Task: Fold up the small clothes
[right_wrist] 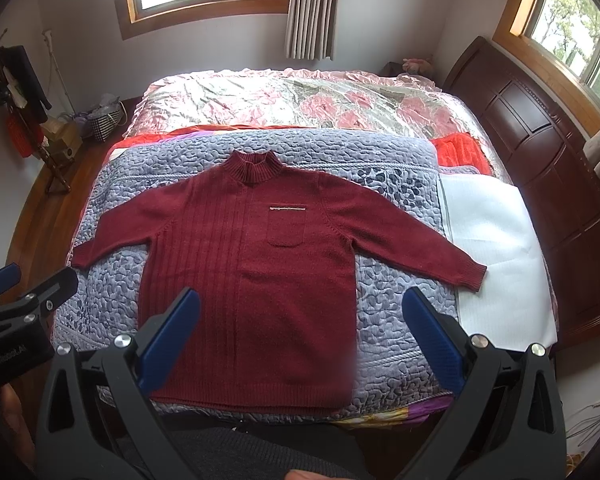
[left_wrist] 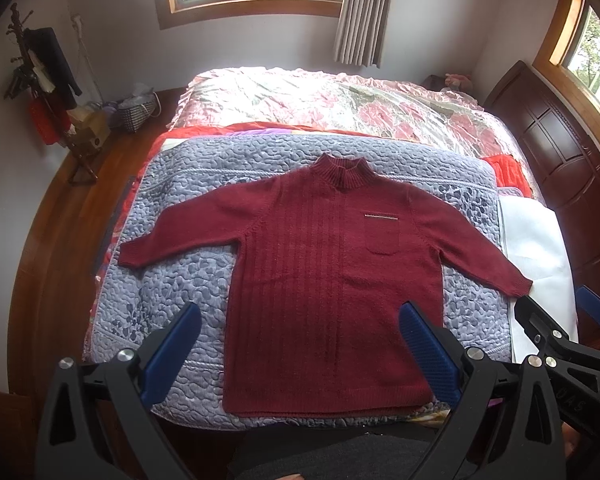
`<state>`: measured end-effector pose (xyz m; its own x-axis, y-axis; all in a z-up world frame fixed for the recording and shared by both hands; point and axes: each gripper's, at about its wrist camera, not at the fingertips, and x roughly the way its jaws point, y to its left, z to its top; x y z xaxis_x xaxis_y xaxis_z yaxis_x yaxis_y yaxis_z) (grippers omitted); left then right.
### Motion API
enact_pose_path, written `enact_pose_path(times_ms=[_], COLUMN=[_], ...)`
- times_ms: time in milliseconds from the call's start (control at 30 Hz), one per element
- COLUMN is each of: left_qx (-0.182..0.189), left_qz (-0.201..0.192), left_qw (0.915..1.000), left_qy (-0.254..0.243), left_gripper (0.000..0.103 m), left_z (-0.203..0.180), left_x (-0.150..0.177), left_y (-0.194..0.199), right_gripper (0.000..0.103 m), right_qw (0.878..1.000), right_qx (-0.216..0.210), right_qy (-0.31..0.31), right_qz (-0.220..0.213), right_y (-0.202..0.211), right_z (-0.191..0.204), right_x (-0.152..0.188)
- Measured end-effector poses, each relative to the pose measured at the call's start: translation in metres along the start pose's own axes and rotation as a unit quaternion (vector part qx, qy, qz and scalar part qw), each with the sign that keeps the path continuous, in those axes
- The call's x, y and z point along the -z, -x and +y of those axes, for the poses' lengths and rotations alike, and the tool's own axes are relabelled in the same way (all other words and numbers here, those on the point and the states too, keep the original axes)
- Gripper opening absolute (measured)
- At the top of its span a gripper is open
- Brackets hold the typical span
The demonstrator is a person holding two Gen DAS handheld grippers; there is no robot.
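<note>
The left tool (left_wrist: 300, 344) and the right tool (right_wrist: 300, 340) hang above the near hem of the dark red knitted sweater (left_wrist: 332, 264), both with fingers wide apart, holding nothing. The sweater lies flat, sleeves spread, on a grey-blue quilted blanket (left_wrist: 188, 280) on the bed (left_wrist: 320, 96).

We see grey quilt (left_wrist: 188, 280) across bed; pink floral cover (left_wrist: 320, 100) at 12 o'clock; white sheet (right_wrist: 496, 248), dark headboard (right_wrist: 560, 168) at 3 o'clock; coat rack (left_wrist: 40, 80) at 10.
</note>
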<state>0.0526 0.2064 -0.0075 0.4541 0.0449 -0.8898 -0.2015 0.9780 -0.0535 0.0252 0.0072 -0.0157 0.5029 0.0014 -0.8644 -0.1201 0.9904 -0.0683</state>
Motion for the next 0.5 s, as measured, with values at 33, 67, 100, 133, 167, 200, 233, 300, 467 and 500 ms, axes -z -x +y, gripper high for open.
enact_pose_path(times_ms=[33, 67, 100, 133, 167, 200, 233, 300, 467, 500], left_qx=[-0.002, -0.006, -0.010, -0.014, -0.014, -0.011, -0.004, 0.018, 0.073, 0.074], left_qz=[-0.001, -0.004, -0.006, -0.008, -0.008, -0.005, -0.001, -0.007, -0.058, -0.052], left_qw=[1.0000, 1.0000, 0.9999, 0.9999, 0.9998, 0.9999, 1.0000, 0.9997, 0.9915, 0.9908], left_qy=[-0.001, -0.002, -0.004, -0.005, -0.007, -0.007, -0.005, 0.014, 0.091, 0.101], left_gripper=[0.099, 0.099, 0.099, 0.099, 0.099, 0.099, 0.099, 0.099, 0.099, 0.099], left_z=[0.000, 0.000, -0.002, -0.002, -0.003, -0.003, -0.002, 0.001, 0.019, 0.022], left_x=[-0.001, -0.001, -0.002, -0.004, -0.005, -0.006, -0.007, -0.009, -0.011, -0.011], left_y=[-0.002, -0.004, -0.006, -0.008, -0.011, -0.015, -0.020, -0.027, -0.044, -0.054], right_gripper=[0.100, 0.100, 0.100, 0.100, 0.100, 0.100, 0.100, 0.100, 0.100, 0.100], right_qw=[1.000, 1.000, 1.000, 1.000, 1.000, 1.000, 1.000, 1.000, 0.998, 0.999], right_qx=[0.000, 0.000, 0.000, 0.000, 0.001, 0.002, 0.003, 0.014, 0.023, 0.023], right_qy=[-0.001, -0.001, -0.001, -0.001, -0.002, -0.003, -0.005, -0.006, -0.017, -0.033], right_qz=[0.002, 0.003, 0.004, 0.004, 0.004, 0.003, 0.002, -0.010, -0.052, -0.037], right_y=[-0.002, -0.003, -0.004, -0.005, -0.006, -0.007, -0.008, -0.011, -0.036, -0.050], right_z=[0.000, -0.001, -0.001, -0.002, -0.002, -0.003, -0.004, -0.006, -0.032, -0.043], right_x=[0.000, -0.002, -0.003, -0.004, -0.005, -0.006, -0.007, -0.008, -0.009, -0.007])
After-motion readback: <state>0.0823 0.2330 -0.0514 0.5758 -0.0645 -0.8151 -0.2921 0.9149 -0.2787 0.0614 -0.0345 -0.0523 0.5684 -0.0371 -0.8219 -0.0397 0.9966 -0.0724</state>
